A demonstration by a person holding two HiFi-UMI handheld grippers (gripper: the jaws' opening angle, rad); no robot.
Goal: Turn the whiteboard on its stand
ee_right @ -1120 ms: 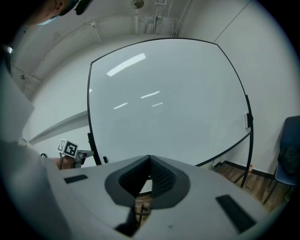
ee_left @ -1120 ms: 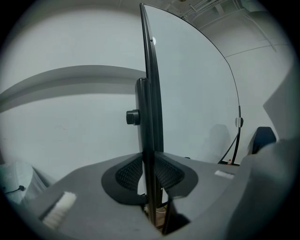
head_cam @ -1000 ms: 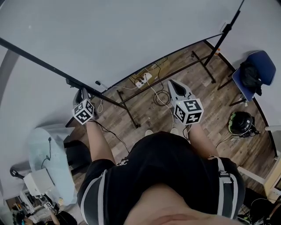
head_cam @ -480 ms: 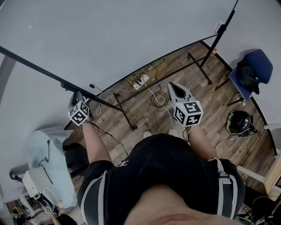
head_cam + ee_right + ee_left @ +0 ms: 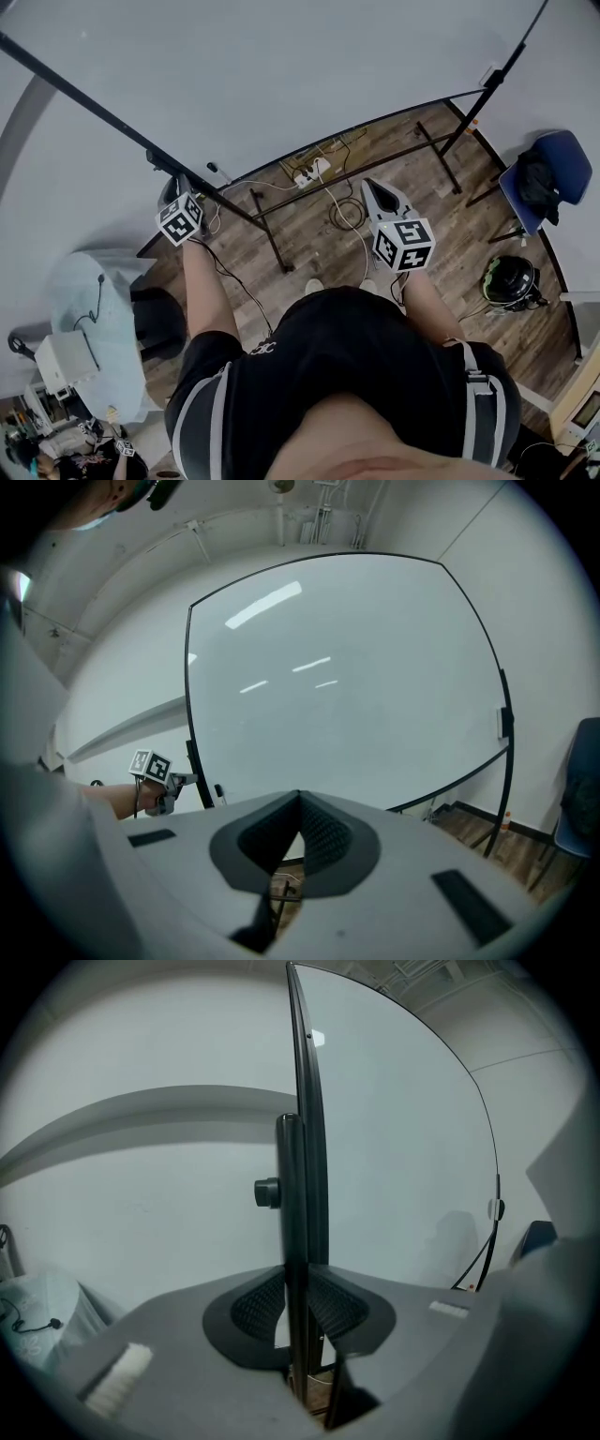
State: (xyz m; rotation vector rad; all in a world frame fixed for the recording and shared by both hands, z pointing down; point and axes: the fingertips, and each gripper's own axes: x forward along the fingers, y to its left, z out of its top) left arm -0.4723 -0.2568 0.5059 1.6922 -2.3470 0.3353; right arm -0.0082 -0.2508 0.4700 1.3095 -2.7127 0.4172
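Observation:
The big whiteboard [image 5: 281,84] fills the upper head view on its black wheeled stand [image 5: 272,246]. My left gripper [image 5: 172,187] is shut on the board's black side frame. In the left gripper view that frame [image 5: 302,1101] runs edge-on straight up from between the pads of the left gripper [image 5: 298,1288], with a stand knob [image 5: 267,1191] beside it. My right gripper [image 5: 375,187] hangs free in front of the board, touching nothing. In the right gripper view the right gripper [image 5: 298,803] is shut and empty, facing the whiteboard [image 5: 347,686], with the left gripper [image 5: 187,778] at the board's left edge.
A power strip with cables [image 5: 314,173] lies on the wood floor under the board. A blue chair with a black bag [image 5: 548,178] and a dark helmet [image 5: 509,279] are at the right. A pale covered object [image 5: 94,319] stands at the left. The stand's right post [image 5: 487,89] rises nearby.
The left gripper and the board edge in it have shifted a little up and right in the head view. The right gripper has barely moved.

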